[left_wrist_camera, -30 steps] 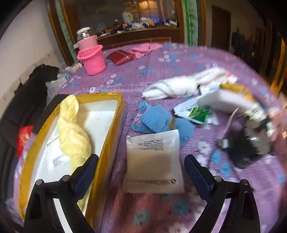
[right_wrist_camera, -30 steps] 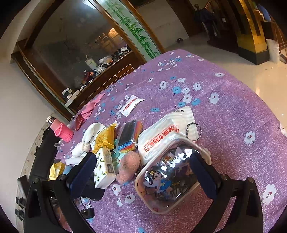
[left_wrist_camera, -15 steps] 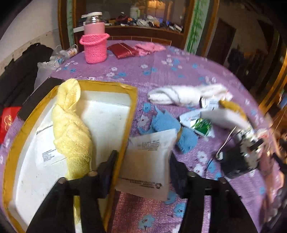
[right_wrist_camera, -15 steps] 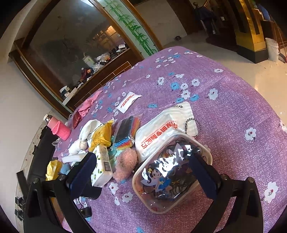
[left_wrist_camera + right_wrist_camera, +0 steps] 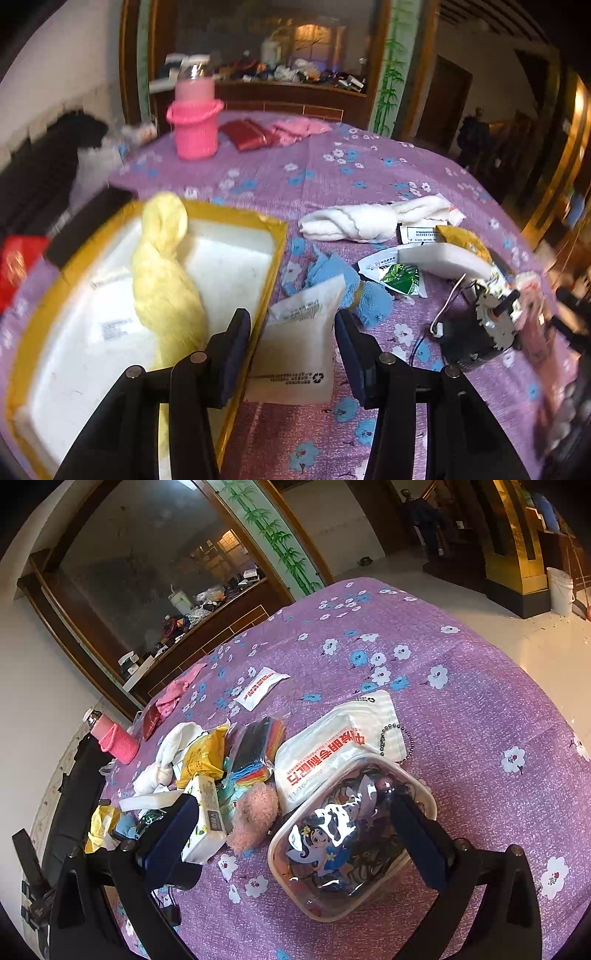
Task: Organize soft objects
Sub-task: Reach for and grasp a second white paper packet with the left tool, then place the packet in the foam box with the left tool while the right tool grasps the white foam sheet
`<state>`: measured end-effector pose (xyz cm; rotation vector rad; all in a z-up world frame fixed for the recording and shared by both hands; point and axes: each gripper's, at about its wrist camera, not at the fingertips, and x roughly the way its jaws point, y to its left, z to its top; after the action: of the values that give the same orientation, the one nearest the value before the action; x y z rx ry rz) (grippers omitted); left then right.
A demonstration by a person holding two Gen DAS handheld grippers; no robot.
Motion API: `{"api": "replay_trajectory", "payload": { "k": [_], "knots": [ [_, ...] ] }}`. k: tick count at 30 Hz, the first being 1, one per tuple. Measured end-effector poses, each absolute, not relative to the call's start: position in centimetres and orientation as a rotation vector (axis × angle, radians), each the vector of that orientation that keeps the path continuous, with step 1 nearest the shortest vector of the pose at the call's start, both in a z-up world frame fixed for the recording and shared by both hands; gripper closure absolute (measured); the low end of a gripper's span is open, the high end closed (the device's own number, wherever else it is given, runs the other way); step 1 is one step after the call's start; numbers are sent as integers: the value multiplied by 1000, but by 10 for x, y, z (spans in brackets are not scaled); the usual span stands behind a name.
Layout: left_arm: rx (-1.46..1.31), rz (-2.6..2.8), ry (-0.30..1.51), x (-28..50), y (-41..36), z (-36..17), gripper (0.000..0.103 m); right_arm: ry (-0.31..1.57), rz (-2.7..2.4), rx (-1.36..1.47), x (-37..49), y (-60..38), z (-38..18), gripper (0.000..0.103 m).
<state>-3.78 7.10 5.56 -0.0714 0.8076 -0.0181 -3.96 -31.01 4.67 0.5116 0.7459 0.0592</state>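
White paper packet (image 5: 295, 343) sits between the fingers of the left gripper (image 5: 291, 343), its far corner lifted and its left edge just beside the gold rim of the tray (image 5: 275, 258); the jaws are drawn in close on either side of it, though the view does not show whether they truly pinch it or only bracket it. Inside the tray lies a twisted yellow towel (image 5: 162, 280). Beyond the packet come a blue cloth (image 5: 332, 273), a green-printed sachet (image 5: 400, 277), then a rolled white towel (image 5: 369, 219), and far off a pink knitted cup holder (image 5: 194, 129). The right gripper (image 5: 295, 834) hovers spread wide and empty over a clear cartoon-printed pouch (image 5: 347, 838) (a pink fluffy ball (image 5: 255, 818) and a tissue pack (image 5: 205, 819) lie to its left). The risk, I judge, is the thin packet slipping or folding if the grip is only partial, or its edge catching on the tray rim on the way in and dropping outside.
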Motion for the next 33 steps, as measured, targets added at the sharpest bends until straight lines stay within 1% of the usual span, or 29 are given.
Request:
{"api": "replay_trajectory", "payload": {
  "k": [8,11,13,14,16,17,18,19,20,21,22,23,26,30,33],
  "knots": [
    [211,-55,718,-60,25,58,52,749,69,507,-39,-309,47,0],
    [282,-41,801,-48,17,41,46,750,75,501,-39,-307,47,0],
    [276,14,873,-34,24,28,44,750,79,500,-40,-306,48,0],
    [276,26,900,-30,26,22,39,749,80,500,-40,-306,48,0],
    [311,35,883,-27,23,17,34,750,82,501,-40,-306,48,0],
    [326,40,873,-26,21,15,34,751,84,501,-40,-306,47,0],
    [323,36,875,-24,22,15,37,752,85,499,-40,-305,48,0],
    [286,12,888,-22,25,15,47,752,86,497,-40,-305,48,0],
    [236,-21,902,-21,29,16,64,752,87,496,-40,-305,48,0],
    [226,-16,886,-22,32,20,77,752,88,495,-40,-304,48,0],
    [210,-36,873,-25,33,26,79,751,86,495,-41,-305,49,0],
    [201,-41,857,-28,33,31,86,751,85,495,-41,-305,49,0],
    [169,-66,804,-42,36,51,95,754,84,496,-40,-306,48,0],
    [44,-142,746,-65,45,75,98,754,85,492,-40,-305,48,0],
    [-25,-180,727,-77,49,85,98,753,83,482,-40,-305,48,0]
  ]
}}
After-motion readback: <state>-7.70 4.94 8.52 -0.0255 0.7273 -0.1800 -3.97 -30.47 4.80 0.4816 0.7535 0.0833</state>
